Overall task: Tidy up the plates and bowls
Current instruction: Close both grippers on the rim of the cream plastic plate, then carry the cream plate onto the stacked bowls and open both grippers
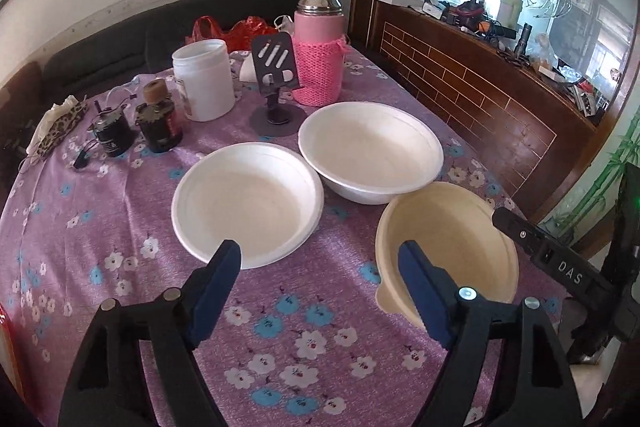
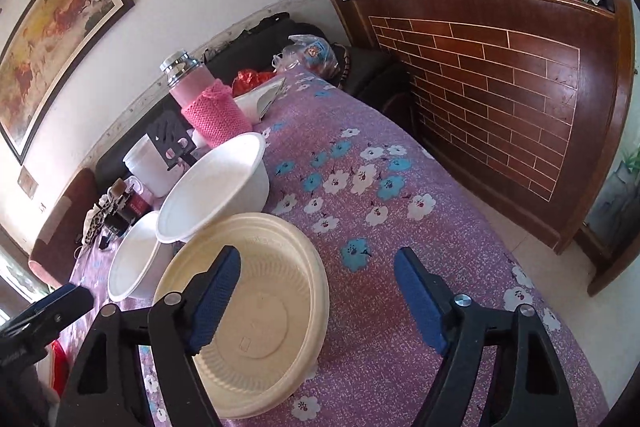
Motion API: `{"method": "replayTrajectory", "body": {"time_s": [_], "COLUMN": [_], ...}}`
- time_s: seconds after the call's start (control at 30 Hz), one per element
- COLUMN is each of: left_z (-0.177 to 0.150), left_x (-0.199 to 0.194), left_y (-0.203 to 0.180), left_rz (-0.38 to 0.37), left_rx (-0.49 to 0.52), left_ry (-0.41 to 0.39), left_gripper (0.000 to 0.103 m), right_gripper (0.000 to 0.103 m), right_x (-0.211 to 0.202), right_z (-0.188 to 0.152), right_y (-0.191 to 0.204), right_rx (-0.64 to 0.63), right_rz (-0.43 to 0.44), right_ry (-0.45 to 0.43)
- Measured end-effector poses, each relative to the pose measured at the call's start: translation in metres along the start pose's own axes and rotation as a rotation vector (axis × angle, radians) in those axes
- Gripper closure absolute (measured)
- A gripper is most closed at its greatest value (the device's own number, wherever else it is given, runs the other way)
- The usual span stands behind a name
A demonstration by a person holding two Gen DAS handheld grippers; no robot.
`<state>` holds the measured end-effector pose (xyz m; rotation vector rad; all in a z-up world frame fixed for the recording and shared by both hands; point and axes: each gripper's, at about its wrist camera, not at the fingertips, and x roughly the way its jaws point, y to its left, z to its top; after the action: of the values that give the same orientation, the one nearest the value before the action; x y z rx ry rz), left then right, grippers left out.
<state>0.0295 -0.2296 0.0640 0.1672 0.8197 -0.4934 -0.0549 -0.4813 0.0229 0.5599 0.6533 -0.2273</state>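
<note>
Two white foam bowls stand on the purple flowered tablecloth (image 1: 312, 311): a near one (image 1: 247, 205) and a far one (image 1: 370, 157). A cream bowl (image 1: 448, 247) sits to their right near the table edge. My left gripper (image 1: 320, 269) is open and empty above the cloth, between the near white bowl and the cream bowl. In the right wrist view the cream bowl (image 2: 256, 331) lies under my left finger; my right gripper (image 2: 318, 293) is open and empty above its right rim. The white bowls (image 2: 216, 187) (image 2: 132, 259) lie behind it.
A pink thermos (image 1: 320, 47), a white jar (image 1: 204, 81), a black phone stand (image 1: 276, 83) and two small dark bottles (image 1: 158, 117) stand at the table's back. A brick-patterned wooden cabinet (image 2: 500, 87) stands to the right. The right gripper's body (image 1: 568, 267) shows at the right edge.
</note>
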Motion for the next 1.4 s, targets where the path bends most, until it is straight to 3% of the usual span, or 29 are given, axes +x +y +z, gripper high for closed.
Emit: {"method": "replayTrajectory", "body": {"time_s": [0.27, 0.33, 0.43, 0.5, 0.57, 0.6, 0.7, 1.1, 1.4], "left_z": [0.0, -0.003, -0.007, -0.01, -0.013, -0.014, -0.016, -0.035, -0.051], "left_x": [0.042, 0.052, 0.066, 0.073, 0.078, 0.078, 0.075, 0.05, 0.007], "left_y": [-0.021, -0.024, -0.026, -0.027, -0.027, -0.028, -0.03, -0.011, 0.033], "left_rz": [-0.024, -0.041, -0.062, -0.076, -0.094, -0.101, -0.112, -0.14, -0.148], "left_rx": [-0.016, -0.019, -0.026, -0.032, -0.039, -0.039, -0.038, -0.107, -0.191], "left_ry": [0.088, 0.121, 0.171, 0.2, 0.214, 0.217, 0.208, 0.201, 0.159], "left_gripper": [0.024, 0.033, 0.057, 0.075, 0.082, 0.083, 0.084, 0.084, 0.084], "right_gripper": [0.03, 0.031, 0.037, 0.047, 0.059, 0.067, 0.077, 0.078, 0.078], "right_x": [0.012, 0.015, 0.019, 0.021, 0.024, 0.026, 0.029, 0.025, 0.014], "right_z": [-0.007, -0.008, -0.009, -0.011, -0.012, -0.013, -0.016, -0.021, -0.039], "right_y": [0.006, 0.005, 0.005, 0.006, 0.007, 0.008, 0.01, 0.027, 0.06], "right_rx": [-0.033, -0.034, -0.034, -0.037, -0.044, -0.046, -0.049, -0.102, -0.102], "right_rz": [-0.028, -0.033, -0.027, -0.022, -0.02, -0.018, 0.008, 0.09, 0.176], "right_ry": [0.064, 0.076, 0.098, 0.112, 0.125, 0.134, 0.155, 0.138, 0.22]}}
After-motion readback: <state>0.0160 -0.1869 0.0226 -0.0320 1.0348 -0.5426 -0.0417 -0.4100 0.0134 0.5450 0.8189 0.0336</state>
